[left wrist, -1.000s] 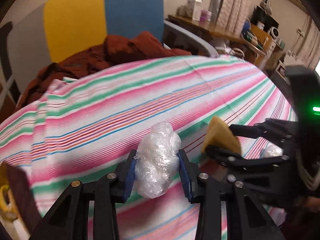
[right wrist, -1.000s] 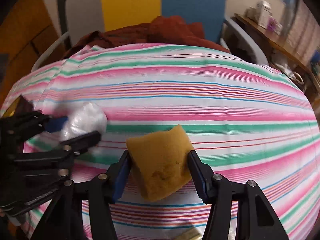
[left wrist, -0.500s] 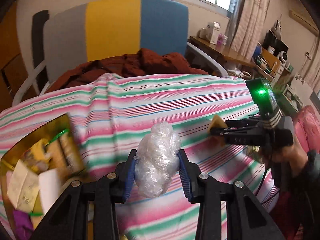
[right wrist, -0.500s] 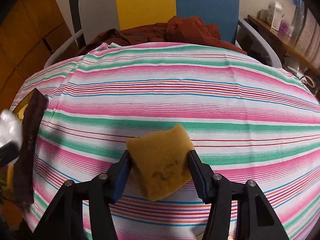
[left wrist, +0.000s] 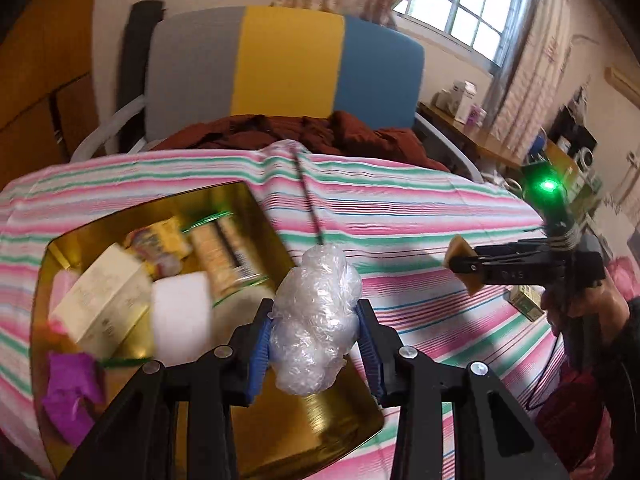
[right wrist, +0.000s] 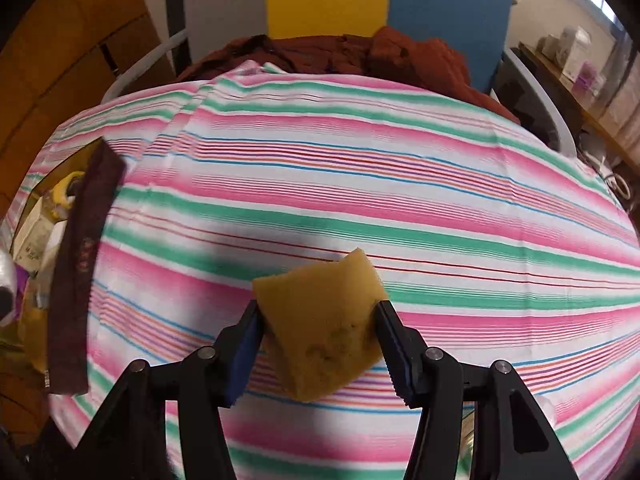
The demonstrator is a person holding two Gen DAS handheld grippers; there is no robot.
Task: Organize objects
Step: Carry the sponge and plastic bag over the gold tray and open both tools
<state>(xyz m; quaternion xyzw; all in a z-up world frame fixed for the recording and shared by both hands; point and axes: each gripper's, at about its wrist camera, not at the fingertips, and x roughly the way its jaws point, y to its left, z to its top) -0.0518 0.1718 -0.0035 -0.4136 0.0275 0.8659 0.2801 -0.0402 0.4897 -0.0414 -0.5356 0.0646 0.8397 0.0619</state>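
A table covered with a striped cloth [right wrist: 360,184] in pink, green and white carries the things. On its left part stands an open golden tin box [left wrist: 256,208] with packets inside. A small green box [left wrist: 526,304] lies on the cloth near the right edge. A dark red cloth [left wrist: 320,132] lies at the far edge.

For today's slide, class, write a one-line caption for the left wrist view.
Left tool holds crumpled plastic wrap over a filled gold tin on a striped cloth.
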